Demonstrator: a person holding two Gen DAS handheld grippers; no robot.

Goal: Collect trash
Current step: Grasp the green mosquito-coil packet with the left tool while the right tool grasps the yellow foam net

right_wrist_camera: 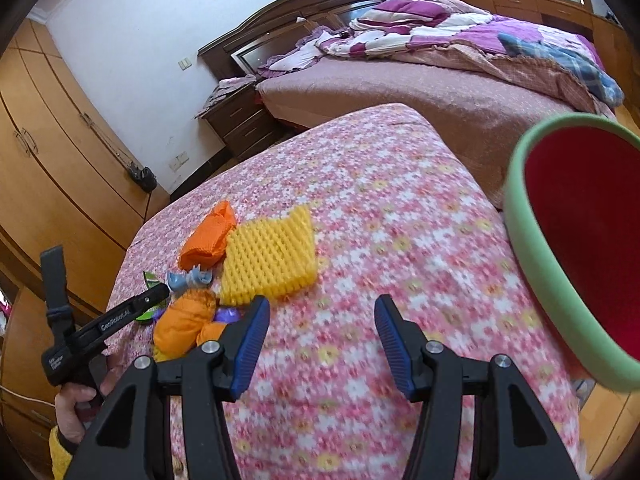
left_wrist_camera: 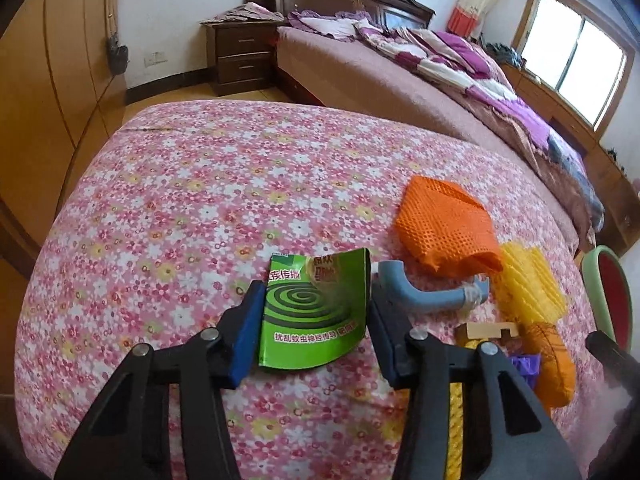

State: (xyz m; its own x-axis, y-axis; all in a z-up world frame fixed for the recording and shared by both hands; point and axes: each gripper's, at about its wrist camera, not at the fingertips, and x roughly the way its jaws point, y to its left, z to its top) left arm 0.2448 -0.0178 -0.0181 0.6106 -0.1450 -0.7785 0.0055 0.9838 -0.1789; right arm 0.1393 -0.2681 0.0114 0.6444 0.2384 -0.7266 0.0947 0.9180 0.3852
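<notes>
Green packet point(left_wrist_camera: 316, 320) between left tool's point(left_wrist_camera: 314, 292) pads, grip unclear; right tool point(right_wrist_camera: 320, 306) released; person's hand point(right_wrist_camera: 76, 404) in right view only.

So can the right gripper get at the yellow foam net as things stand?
Probably yes. The right gripper is open and empty, and the yellow foam net lies just ahead of its left finger on the floral cloth, with nothing between them.

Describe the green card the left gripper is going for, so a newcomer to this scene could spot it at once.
On the pink floral bedspread, find the trash pile of orange mesh and yellow foam net. The green card lies flat at its left edge, between the left gripper fingers. Only it bears a dark spiral and white lettering.
</notes>
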